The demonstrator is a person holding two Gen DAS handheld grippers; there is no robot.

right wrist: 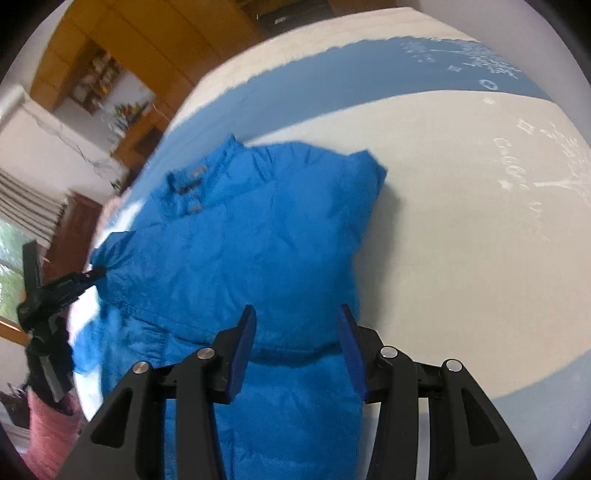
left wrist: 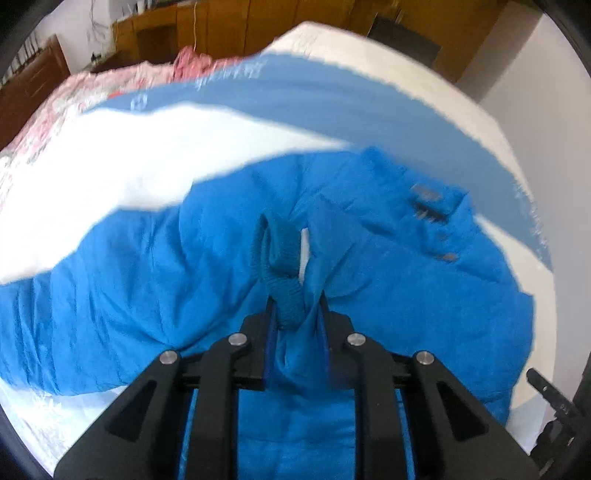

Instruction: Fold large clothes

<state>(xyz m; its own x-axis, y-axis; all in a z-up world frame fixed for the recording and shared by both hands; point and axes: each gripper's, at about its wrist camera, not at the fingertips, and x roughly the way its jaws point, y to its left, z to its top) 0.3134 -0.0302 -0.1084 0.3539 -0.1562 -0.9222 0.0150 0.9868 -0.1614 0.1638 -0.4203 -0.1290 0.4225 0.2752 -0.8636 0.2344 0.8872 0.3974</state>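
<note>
**A:** Left wrist view first: what are you holding?

**B:** Your left gripper (left wrist: pixel 297 306) is pinched on the ribbed knit cuff (left wrist: pixel 280 258) of the bright blue puffer jacket (left wrist: pixel 147 288). Its jaws are drawn close, with the cuff and a bunch of sleeve fabric squeezed between the blue pads. The sleeve lies out to the left of the picture, and the jacket's body spreads to the right, where the collar with its small grey tabs (left wrist: pixel 428 203) shows.

**A:** And what is the jacket on?

**B:** It lies on a bed cover with wide white and dusty-blue bands (left wrist: pixel 332 107). At the far left edge of that cover you can see a pink floral quilt (left wrist: pixel 62 110), blurred. Wooden cabinets (left wrist: pixel 229 26) run along the back wall.

**A:** Now the right wrist view.

**B:** At the far left you see your left gripper (right wrist: pixel 92 275) again, dark and side-on, at the jacket's sleeve end. The jacket (right wrist: pixel 240 240) lies across the middle, collar toward the upper left, its right shoulder against the white band of the cover (right wrist: pixel 461 240). Your right gripper (right wrist: pixel 297 314) hangs over the jacket's lower part with its jaws spread apart. I cannot tell whether the pads touch the fabric; nothing is squeezed between them.
</note>
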